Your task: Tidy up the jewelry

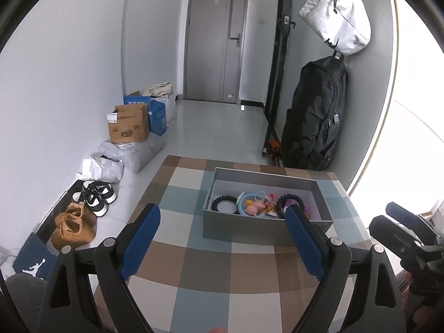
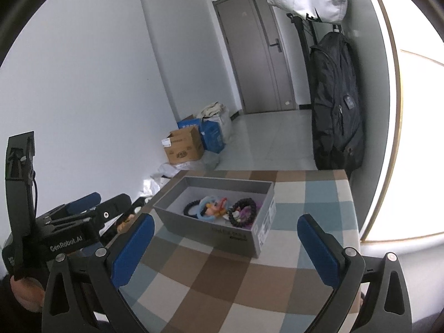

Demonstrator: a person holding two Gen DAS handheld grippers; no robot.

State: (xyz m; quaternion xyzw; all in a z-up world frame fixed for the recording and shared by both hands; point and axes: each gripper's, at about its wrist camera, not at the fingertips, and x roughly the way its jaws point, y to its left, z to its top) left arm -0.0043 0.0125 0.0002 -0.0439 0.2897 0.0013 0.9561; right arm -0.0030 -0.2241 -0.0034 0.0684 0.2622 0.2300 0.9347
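A grey open box (image 1: 249, 229) (image 2: 211, 230) sits on the checkered table (image 1: 194, 272) (image 2: 211, 283). Inside lie a black bead bracelet (image 1: 223, 201) (image 2: 191, 205), a light blue ring (image 1: 244, 202) (image 2: 201, 208), pink and orange trinkets (image 1: 256, 208) (image 2: 216, 208) and a dark bead bracelet (image 1: 291, 198) (image 2: 244, 211). My left gripper (image 1: 223, 222) stands open in front of the box, nothing between its fingers. My right gripper (image 2: 226, 231) is open too, hovering near the box's front. The right gripper also shows in the left wrist view (image 1: 399, 222), the left gripper in the right wrist view (image 2: 83, 208).
On the floor to the left are shoes (image 1: 91, 199), plastic bags (image 1: 130, 152), a cardboard box (image 1: 129, 127) (image 2: 184, 145) and blue cartons (image 1: 156, 115). A black backpack (image 1: 316, 116) (image 2: 335, 102) and a white bag (image 1: 338, 16) hang on the right wall. A grey door (image 1: 216, 44) stands behind.
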